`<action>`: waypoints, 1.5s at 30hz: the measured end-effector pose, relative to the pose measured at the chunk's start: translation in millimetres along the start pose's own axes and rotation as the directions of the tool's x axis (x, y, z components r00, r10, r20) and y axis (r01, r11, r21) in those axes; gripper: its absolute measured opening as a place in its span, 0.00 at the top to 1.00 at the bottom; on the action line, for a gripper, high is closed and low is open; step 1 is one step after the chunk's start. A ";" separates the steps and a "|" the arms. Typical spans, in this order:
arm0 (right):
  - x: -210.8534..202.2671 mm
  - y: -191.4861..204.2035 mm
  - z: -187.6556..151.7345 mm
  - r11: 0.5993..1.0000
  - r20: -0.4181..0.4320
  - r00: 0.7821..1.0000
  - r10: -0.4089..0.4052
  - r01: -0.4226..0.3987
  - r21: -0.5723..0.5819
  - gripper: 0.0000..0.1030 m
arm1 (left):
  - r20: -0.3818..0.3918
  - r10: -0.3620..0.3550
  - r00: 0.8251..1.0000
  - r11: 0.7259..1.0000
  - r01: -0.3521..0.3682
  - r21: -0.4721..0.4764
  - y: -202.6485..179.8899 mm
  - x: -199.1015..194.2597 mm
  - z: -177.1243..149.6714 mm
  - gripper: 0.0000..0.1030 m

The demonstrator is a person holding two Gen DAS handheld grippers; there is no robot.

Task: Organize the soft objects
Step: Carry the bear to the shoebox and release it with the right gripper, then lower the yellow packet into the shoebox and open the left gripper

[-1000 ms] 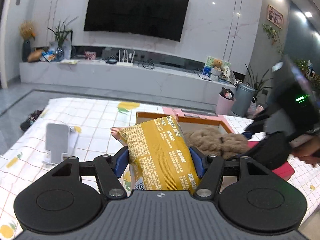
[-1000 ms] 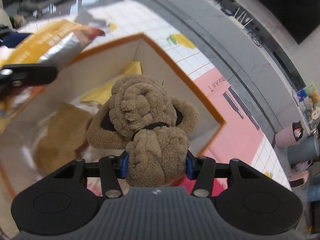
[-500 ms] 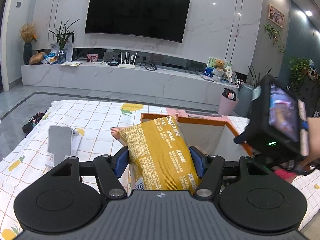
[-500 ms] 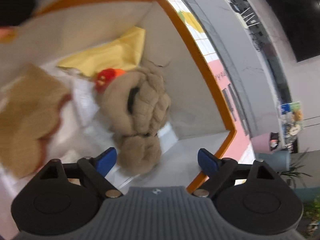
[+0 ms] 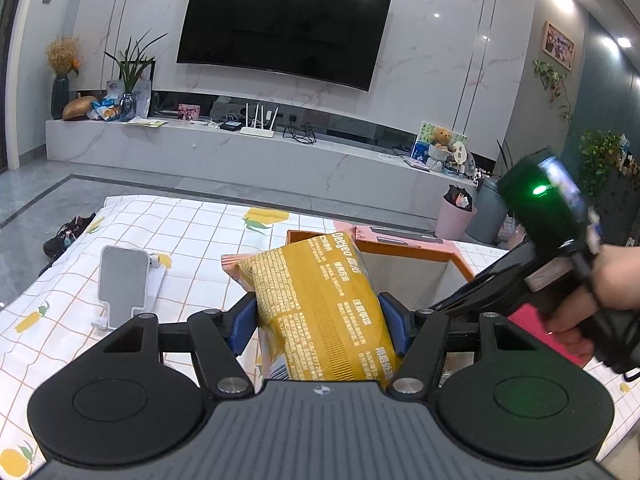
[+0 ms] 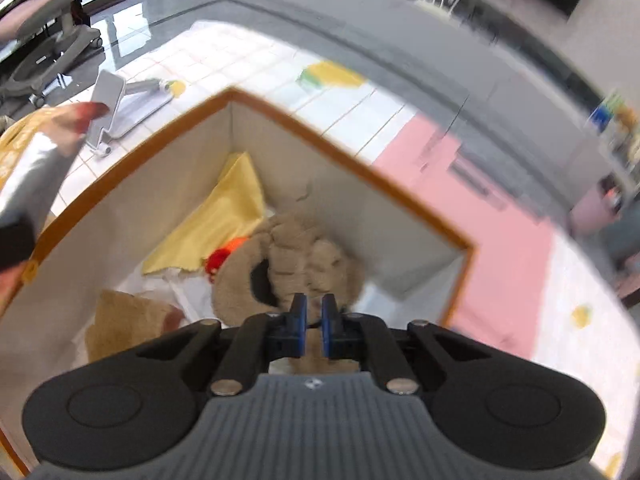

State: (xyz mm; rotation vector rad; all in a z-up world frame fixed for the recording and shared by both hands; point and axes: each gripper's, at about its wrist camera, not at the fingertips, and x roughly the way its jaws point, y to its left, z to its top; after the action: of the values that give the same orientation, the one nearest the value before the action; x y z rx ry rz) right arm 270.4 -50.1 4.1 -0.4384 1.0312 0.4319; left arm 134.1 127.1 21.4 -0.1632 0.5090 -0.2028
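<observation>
My left gripper (image 5: 318, 316) is shut on a yellow snack bag (image 5: 324, 304) and holds it above the checked tablecloth, just left of the orange-rimmed box (image 5: 404, 246). In the right wrist view the box (image 6: 304, 128) holds a brown plush toy (image 6: 304, 260), a yellow cloth (image 6: 224, 216), a red-orange item (image 6: 224, 254) and a tan cloth (image 6: 120, 320). My right gripper (image 6: 314, 312) is shut and empty above the plush toy. The snack bag also shows at the left edge of the right wrist view (image 6: 28, 160).
A grey phone stand (image 5: 122, 284) stands on the tablecloth at the left; it also shows in the right wrist view (image 6: 108, 96). A pink mat (image 6: 480, 184) lies beyond the box. The right gripper's body and hand (image 5: 560, 280) are at my right.
My right gripper let the plush toy go into the box, then rose and closed empty. My left gripper kept the snack bag almost still.
</observation>
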 end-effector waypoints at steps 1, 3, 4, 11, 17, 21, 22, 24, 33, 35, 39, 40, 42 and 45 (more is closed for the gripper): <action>7.1 1.5 1.6 1.000 -0.017 1.000 0.001 -0.001 0.006 0.95 | -0.004 0.001 1.000 1.000 -0.001 0.005 -0.4 0.8 0.9 0.29; 26.1 5.2 0.9 1.000 -0.059 0.998 -0.020 0.020 -0.002 0.95 | -0.011 0.002 1.000 1.000 -0.001 0.017 -1.7 2.8 3.0 0.29; 33.8 5.9 0.3 0.999 -0.077 0.997 -0.031 0.032 0.003 0.95 | -0.008 0.001 1.000 1.000 -0.001 0.016 -2.3 2.9 3.5 0.29; 46.0 -6.3 2.9 0.993 -0.080 0.997 0.015 -0.005 0.121 0.98 | -0.029 -0.048 0.998 0.997 0.046 -0.057 9.9 6.2 5.3 0.29; 41.1 -11.4 -6.3 0.961 -0.020 0.996 0.091 -0.083 0.266 0.64 | -0.108 -0.065 0.992 0.998 0.063 -0.023 5.2 10.1 5.0 0.29; 8.3 -7.6 -20.1 0.959 0.095 0.991 0.090 -0.112 0.259 0.61 | -0.174 -0.009 0.985 0.997 0.023 0.079 -13.5 9.5 1.8 0.29; 1.0 -2.7 -22.3 0.966 0.113 0.990 0.086 -0.111 0.235 0.60 | -0.179 -0.002 0.984 0.994 0.021 0.106 -19.1 9.3 -0.1 0.29; -15.5 0.8 -29.3 0.971 0.142 0.984 0.111 -0.138 0.197 0.60 | -0.189 0.008 0.982 0.988 0.020 0.150 -29.1 7.5 -3.8 0.29; -52.9 -0.1 -56.0 0.987 0.152 0.987 0.049 -0.072 0.144 0.59 | -0.223 0.014 0.975 0.984 0.026 0.174 -41.3 3.6 -14.7 0.23; -58.2 -2.9 -62.7 0.985 0.160 0.986 0.053 -0.078 0.154 0.59 | -0.188 0.038 0.982 0.983 -0.003 0.184 -41.8 -2.0 -9.7 0.20; -67.5 -0.6 -70.2 0.987 0.164 0.985 0.054 -0.077 0.142 0.60 | -0.152 0.041 0.987 0.986 -0.016 0.165 -37.8 -11.5 0.6 0.18; -70.2 0.1 -71.8 0.987 0.167 0.984 0.057 -0.081 0.140 0.60 | -0.146 0.047 0.988 0.986 -0.022 0.165 -37.8 -12.8 2.5 0.17; -76.2 1.5 -74.7 0.986 0.176 0.983 0.059 -0.084 0.141 0.59 | -0.134 0.057 0.989 0.985 -0.034 0.166 -38.3 -15.4 4.9 0.16; -85.9 4.9 -78.7 0.987 0.182 0.980 0.074 -0.099 0.130 0.59 | -0.148 0.035 0.988 0.989 -0.013 0.151 -39.7 -15.1 8.8 0.15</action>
State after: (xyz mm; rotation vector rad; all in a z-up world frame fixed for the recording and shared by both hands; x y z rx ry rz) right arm 173.0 -99.9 44.5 -0.2270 0.9031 0.4657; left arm 119.5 93.1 44.1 0.0046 0.6428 -0.2299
